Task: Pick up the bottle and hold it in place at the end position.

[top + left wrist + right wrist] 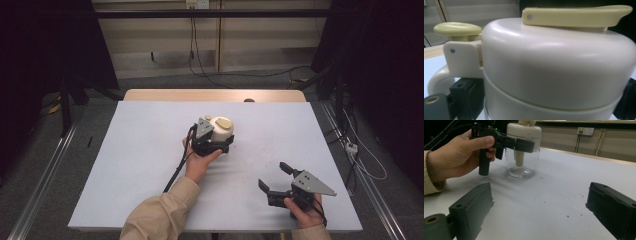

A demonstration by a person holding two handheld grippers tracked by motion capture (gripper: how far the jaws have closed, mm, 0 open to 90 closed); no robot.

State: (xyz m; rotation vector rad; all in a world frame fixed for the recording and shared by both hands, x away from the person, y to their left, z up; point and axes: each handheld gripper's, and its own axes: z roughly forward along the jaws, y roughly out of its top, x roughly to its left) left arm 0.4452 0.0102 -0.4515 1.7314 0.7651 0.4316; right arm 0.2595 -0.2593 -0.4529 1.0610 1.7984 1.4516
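A clear glass jar [221, 129] with a cream lid, a yellowish lever and a knob stands upright near the middle of the white table [145, 155]. My left gripper [222, 138] is shut on the jar just under the lid, one jaw on each side. In the left gripper view the cream lid [554, 65] looms close, with black pads [465, 96] at both lower corners. The right gripper view has the jar [522, 166] and the left gripper [525, 145] at top left. My right gripper [274, 176] rests open near the front right, its jaws [541, 207] empty.
The table's wooden far edge [215, 95] carries a small dark object [248, 100]. Cables [360, 155] and a power strip lie on the floor to the right. A wall socket [585, 130] is on the back wall. Small specks dot the table surface [554, 195].
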